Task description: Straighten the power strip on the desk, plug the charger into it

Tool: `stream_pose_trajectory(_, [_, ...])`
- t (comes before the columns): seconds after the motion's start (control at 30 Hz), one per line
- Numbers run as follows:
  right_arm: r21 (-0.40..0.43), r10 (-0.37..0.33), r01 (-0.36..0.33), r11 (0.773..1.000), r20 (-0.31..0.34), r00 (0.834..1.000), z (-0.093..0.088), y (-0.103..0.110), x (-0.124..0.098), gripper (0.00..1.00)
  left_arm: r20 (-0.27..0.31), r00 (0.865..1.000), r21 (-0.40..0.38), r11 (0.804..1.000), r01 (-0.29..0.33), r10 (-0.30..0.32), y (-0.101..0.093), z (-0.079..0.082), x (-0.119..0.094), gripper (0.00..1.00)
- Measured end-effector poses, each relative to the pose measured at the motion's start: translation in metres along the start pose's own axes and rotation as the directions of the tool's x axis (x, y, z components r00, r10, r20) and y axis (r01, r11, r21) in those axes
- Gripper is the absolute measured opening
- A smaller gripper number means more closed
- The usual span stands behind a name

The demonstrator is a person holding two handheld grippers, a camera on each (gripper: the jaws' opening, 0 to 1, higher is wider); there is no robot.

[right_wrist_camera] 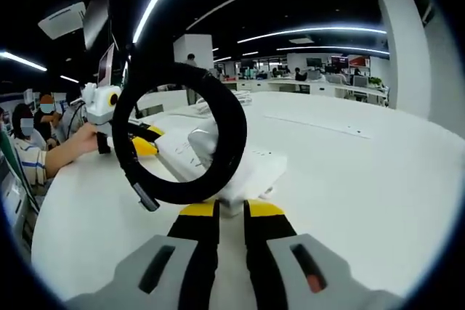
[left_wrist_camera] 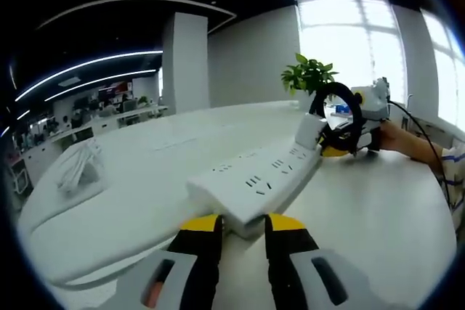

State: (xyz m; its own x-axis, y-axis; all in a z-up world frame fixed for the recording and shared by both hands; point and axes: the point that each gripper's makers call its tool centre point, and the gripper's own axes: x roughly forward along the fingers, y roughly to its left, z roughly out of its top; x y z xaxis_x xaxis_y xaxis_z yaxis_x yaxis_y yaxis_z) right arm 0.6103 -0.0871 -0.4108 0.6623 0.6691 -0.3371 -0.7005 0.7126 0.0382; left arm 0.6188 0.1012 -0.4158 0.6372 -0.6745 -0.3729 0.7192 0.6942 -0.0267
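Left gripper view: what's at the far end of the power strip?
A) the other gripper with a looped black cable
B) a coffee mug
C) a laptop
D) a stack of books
A: at the far end of the white power strip, the right gripper sits with a looped black cable.

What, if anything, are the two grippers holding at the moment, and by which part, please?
Each gripper appears shut on an end of the white power strip: the left gripper on the near end in its view, the right gripper on the opposite, cable end.
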Motion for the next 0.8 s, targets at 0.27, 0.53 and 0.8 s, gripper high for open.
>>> stream_pose_trajectory(0.27, [0.006,-0.004,0.004,1.0,0.007,1.0,0.0007,-0.0022,0.0005,0.11,0.002,1.0,0.005,1.0,-0.007,0.007,0.0,-0.0012,-0.0001,0.21])
stream_pose_trajectory(0.53, [0.003,-0.012,0.012,1.0,0.017,1.0,0.0023,-0.0053,0.0016,0.08,0.001,1.0,0.008,1.0,-0.018,0.018,0.0039,-0.0023,0.0007,0.19])
stream_pose_trajectory(0.8, [0.015,-0.011,0.011,1.0,0.023,1.0,0.0014,-0.0061,0.0025,0.07,0.0,1.0,0.011,1.0,-0.021,0.021,0.0053,-0.0033,0.0019,0.17])
